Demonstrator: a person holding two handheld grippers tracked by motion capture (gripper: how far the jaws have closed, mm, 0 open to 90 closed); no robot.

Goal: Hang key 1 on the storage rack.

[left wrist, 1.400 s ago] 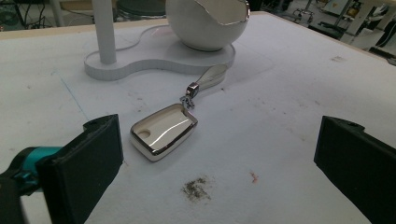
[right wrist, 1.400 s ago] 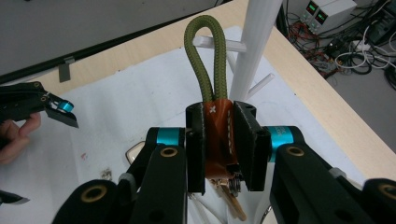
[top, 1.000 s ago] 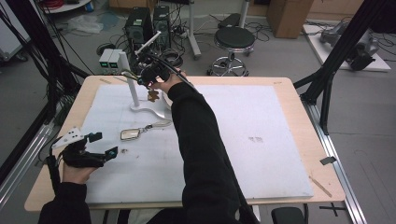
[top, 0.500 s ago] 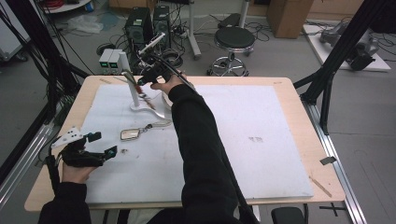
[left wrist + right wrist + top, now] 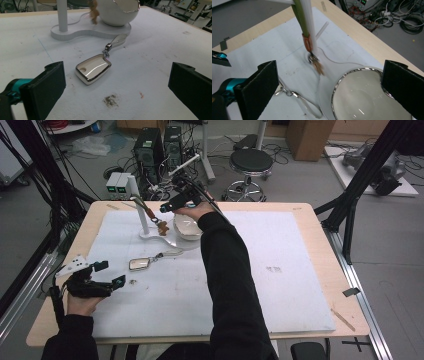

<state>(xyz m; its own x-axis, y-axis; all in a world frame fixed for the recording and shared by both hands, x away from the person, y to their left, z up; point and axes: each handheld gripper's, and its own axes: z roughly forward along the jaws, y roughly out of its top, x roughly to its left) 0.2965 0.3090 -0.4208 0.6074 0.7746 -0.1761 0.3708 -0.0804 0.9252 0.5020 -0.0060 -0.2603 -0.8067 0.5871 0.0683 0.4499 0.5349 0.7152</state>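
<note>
A white stand [image 5: 148,234] with an upright post [image 5: 308,22] carries a green-and-brown strap whose brown charm [image 5: 318,67] dangles beside the post [image 5: 162,225]. A white bowl [image 5: 187,227] sits on the stand's base. My right gripper [image 5: 167,206] hovers just right of the post, over the bowl [image 5: 362,97]; its jaws have just been opening and stand wide, with nothing between them [image 5: 329,82]. A silver key fob [image 5: 93,68] with a strap lies flat on the mat [image 5: 140,264]. My left gripper [image 5: 111,273] rests open in front of it [image 5: 115,80], not touching it.
A white mat [image 5: 280,270] covers most of the wooden table [image 5: 310,212]. A small dirt smudge [image 5: 111,100] lies near the fob. Beyond the table's far edge stand computer cases, cables and a stool [image 5: 251,162]. Black frame poles flank both sides.
My right gripper has drawn back to the right from the top of the post and opened. The strap with the charm now hangs free on the stand. My left gripper kept still.
</note>
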